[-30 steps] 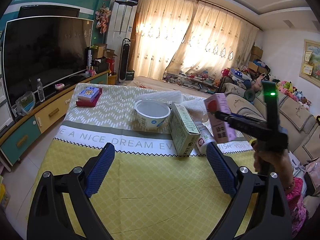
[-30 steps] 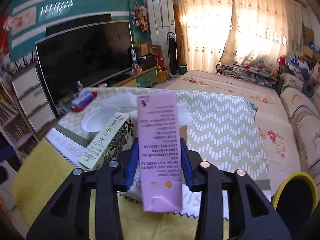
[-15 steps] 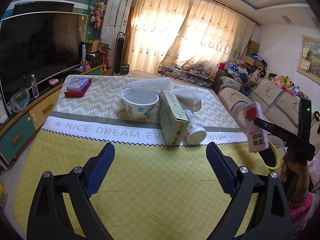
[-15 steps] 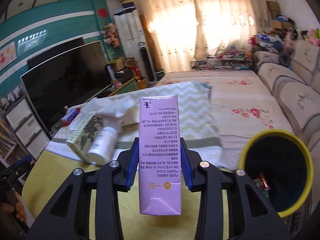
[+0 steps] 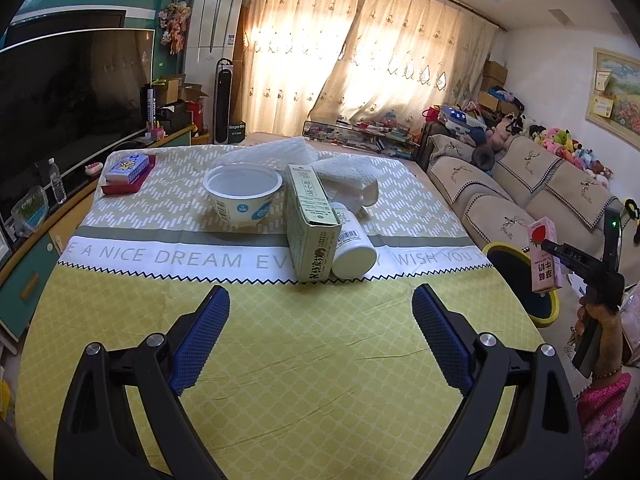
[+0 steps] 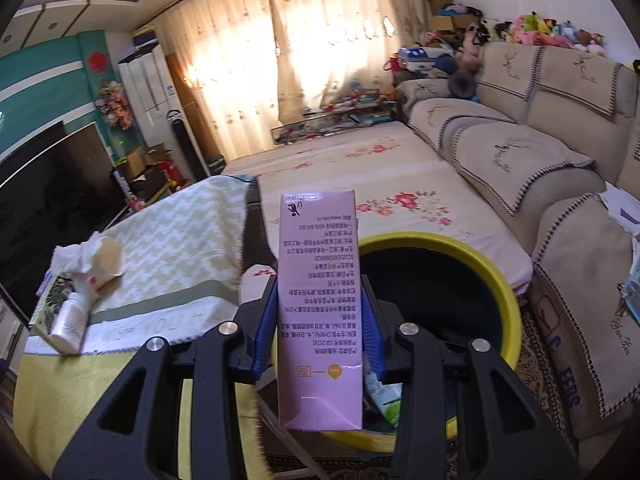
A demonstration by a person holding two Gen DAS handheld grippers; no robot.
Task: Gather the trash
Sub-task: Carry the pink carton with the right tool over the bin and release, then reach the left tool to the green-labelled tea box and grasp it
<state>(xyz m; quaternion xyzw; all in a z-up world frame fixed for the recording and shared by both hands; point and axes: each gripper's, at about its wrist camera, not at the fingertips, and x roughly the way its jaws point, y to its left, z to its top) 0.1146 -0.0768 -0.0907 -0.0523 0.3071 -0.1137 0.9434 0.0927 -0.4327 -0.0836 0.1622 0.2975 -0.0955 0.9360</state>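
A home living room: big TV [image 5: 68, 92] on the left, sofa [image 6: 520, 136] on the right with plush toys [image 6: 536, 26] piled behind it, sunlit curtains [image 5: 360, 64], and a cloth-covered table [image 5: 248, 320] in the middle.

The left gripper [image 5: 320, 336] hangs low with its two blue-padded fingers [image 5: 200, 340] spread wide apart and nothing between them, both black arms reaching forward and level. The right gripper [image 6: 320, 332] has its blue pads pressed against the two sides of a pink milk carton [image 6: 320, 312], which stands upright between them. From the left wrist view, the right hand [image 5: 596, 320] grips the handle of that tool at the far right, held out to the side; the wrist seems bent slightly downward, though the edge distortion makes this uncertain.
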